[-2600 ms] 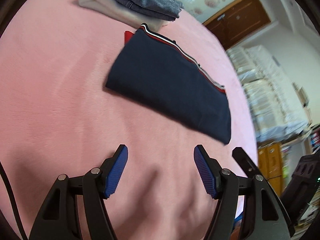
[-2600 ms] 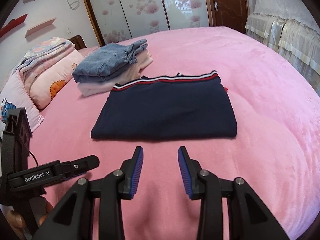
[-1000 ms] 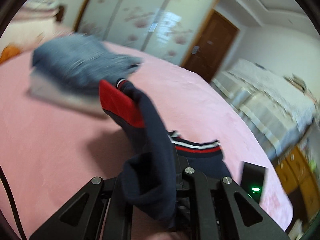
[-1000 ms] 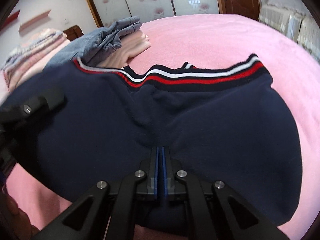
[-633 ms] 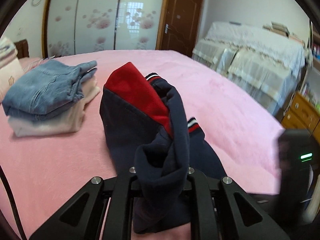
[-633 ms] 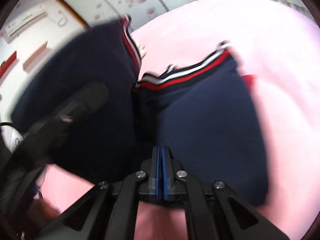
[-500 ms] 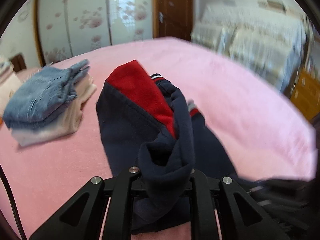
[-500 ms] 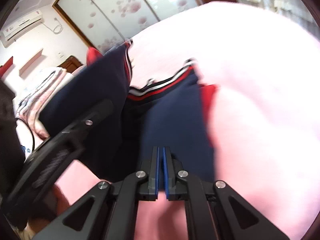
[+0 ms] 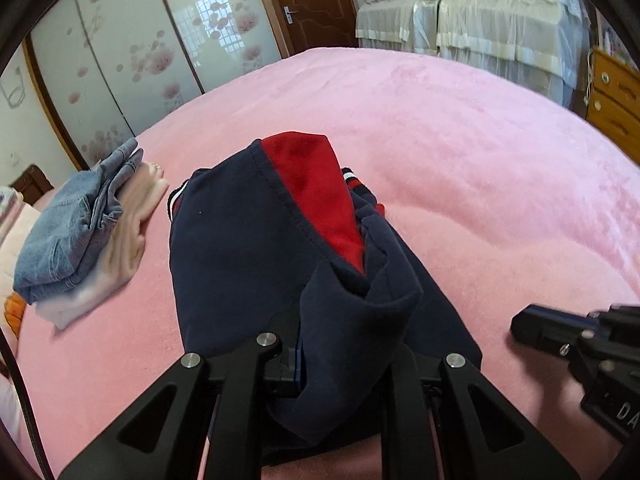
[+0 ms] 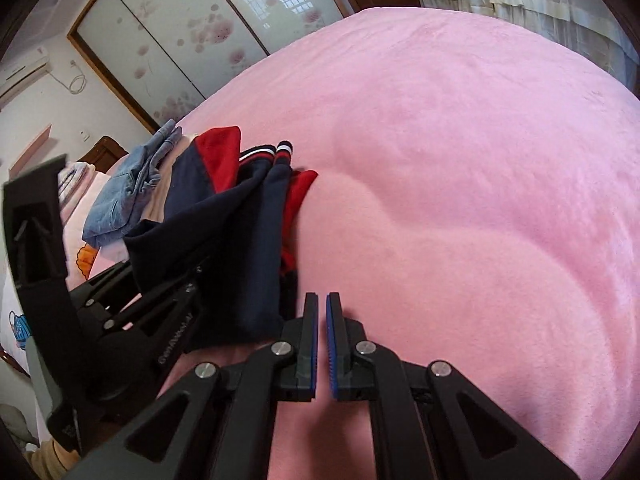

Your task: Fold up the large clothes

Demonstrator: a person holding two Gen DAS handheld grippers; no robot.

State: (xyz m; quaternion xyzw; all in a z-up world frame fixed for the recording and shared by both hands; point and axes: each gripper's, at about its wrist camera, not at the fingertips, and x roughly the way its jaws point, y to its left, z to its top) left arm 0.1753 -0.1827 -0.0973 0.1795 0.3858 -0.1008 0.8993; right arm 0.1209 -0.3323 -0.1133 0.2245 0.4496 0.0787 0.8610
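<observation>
**Navy garment bunched in left gripper; right gripper holds nothing**

Left gripper (image 9: pixel 340 360): jaws clamped on a thick wad of the navy garment (image 9: pixel 240 264), one piece, soft matte knit with a red lining panel and a red-white striped rib hem. Cloth is bunched over the jaws, pads almost wholly hidden; the rest trails away over the pink blanket (image 9: pixel 460 152), a plush, short-pile surface with shallow rounded folds.

Right gripper (image 10: pixel 322 344): two ribbed blue pads nearly together, a thin slit between them, nothing held. It sits just right of the garment, above bare blanket.

Far left: one stack of two folded items, blue denim jeans (image 9: pixel 68 232) on top of a pale pink folded garment (image 9: pixel 124 248). Stack lies near the navy garment, apart from it.
</observation>
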